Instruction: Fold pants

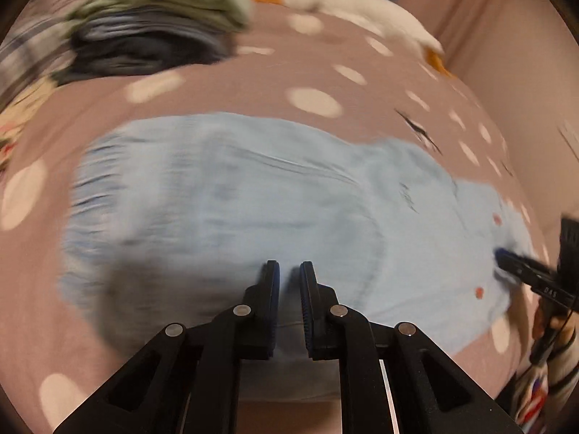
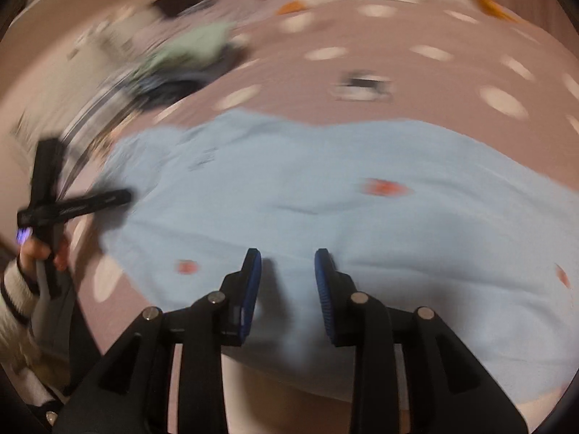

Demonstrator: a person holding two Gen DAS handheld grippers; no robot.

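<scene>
Light blue pants (image 1: 253,209) with small orange spots lie spread flat on a mauve bedsheet with white dots (image 1: 253,83). The elastic waistband is at the left in the left wrist view. My left gripper (image 1: 289,271) hovers over the pants' near edge, jaws slightly apart and empty. My right gripper (image 2: 287,256) is open and empty over the pants (image 2: 325,199) near their front edge. The right gripper also shows at the right edge of the left wrist view (image 1: 506,256), at the leg end. The left gripper shows at the left of the right wrist view (image 2: 123,195).
A pile of folded clothes (image 1: 155,25), green on top and dark blue below, sits at the back left. A white plush duck (image 1: 347,3) with orange bill lies at the back. A pinkish wall or headboard (image 1: 506,36) rises on the right.
</scene>
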